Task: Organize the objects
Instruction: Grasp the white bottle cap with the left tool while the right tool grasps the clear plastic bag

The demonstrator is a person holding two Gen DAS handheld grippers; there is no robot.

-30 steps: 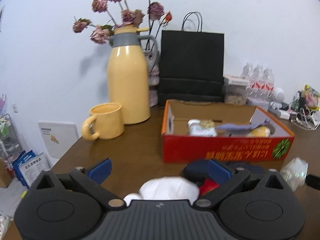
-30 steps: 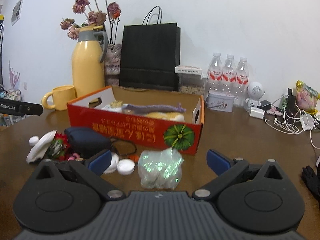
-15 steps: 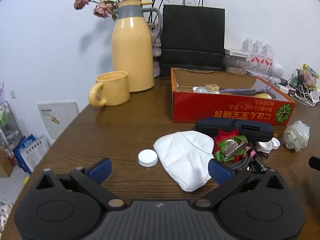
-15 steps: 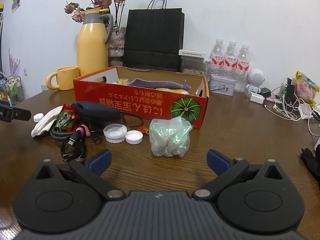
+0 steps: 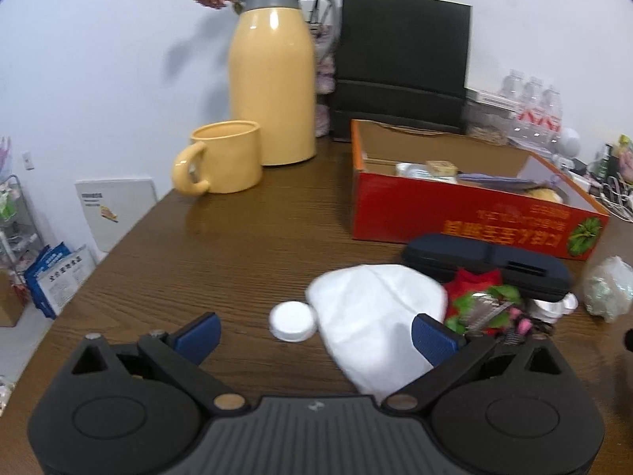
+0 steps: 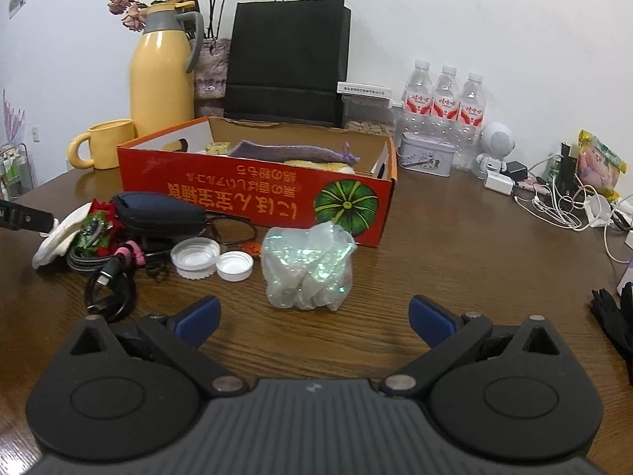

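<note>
A red cardboard box (image 5: pixel 467 217) (image 6: pixel 253 198) stands on the wooden table, holding a purple knit pouch (image 6: pixel 289 151) and other small items. In front of it lie a white cloth (image 5: pixel 372 324), a white cap (image 5: pixel 292 320), a dark blue case (image 5: pixel 486 265) (image 6: pixel 158 213), a red and green ornament (image 5: pixel 478 304), black cables (image 6: pixel 107 281), two white lids (image 6: pixel 213 261) and a crumpled iridescent plastic bag (image 6: pixel 308 269). My left gripper (image 5: pixel 316 334) is open and empty, just short of the cloth and cap. My right gripper (image 6: pixel 314 316) is open and empty, just short of the plastic bag.
A yellow jug (image 5: pixel 273 91) and yellow mug (image 5: pixel 221 158) stand at the back left, a black paper bag (image 6: pixel 289 63) behind the box. Water bottles (image 6: pixel 445 95), a tin (image 6: pixel 425 154), a small white robot figure (image 6: pixel 494 150) and tangled chargers (image 6: pixel 561 198) fill the right.
Both grippers have risen and pulled back, so the objects on the table sit further ahead. The left view has swung left a little. Nothing was grasped.
</note>
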